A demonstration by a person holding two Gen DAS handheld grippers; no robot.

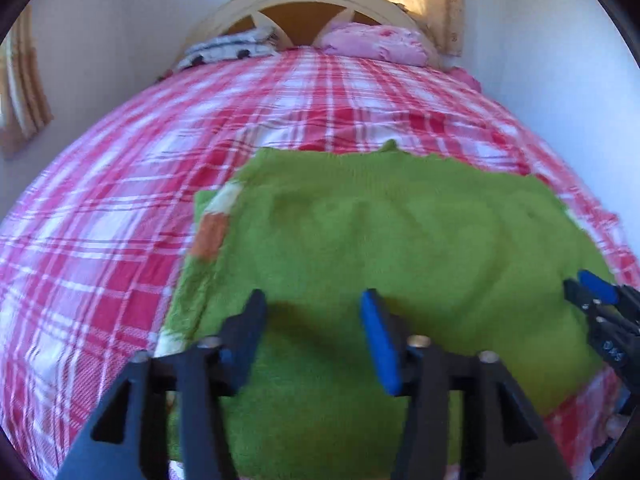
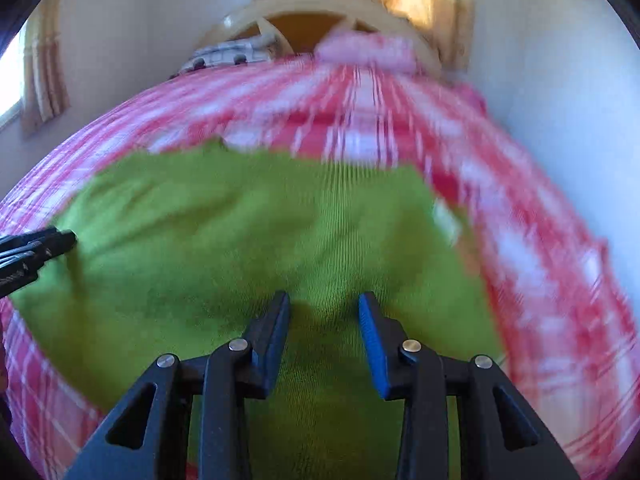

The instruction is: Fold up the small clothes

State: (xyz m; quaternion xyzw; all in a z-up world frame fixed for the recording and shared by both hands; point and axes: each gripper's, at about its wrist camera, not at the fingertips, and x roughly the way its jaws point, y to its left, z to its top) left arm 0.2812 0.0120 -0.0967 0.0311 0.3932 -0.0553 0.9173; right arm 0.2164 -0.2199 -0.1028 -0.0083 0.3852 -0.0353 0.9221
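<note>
Over a red-checked bedspread (image 1: 120,208), the left gripper (image 1: 314,300) hangs with jaws spread and nothing between them, the right gripper (image 2: 324,300) parted more narrowly — likewise empty. Beneath both lies the green knitted garment (image 1: 380,224), folded flat near the bed's foot, an orange-and-white trim showing at its left edge. Beyond, a pink pillow (image 1: 372,42) rests by the headboard. To finish neatly, each gripper would probably best pinch a near corner squarely and carry both edges over evenly — keeping the layers aligned.
</note>
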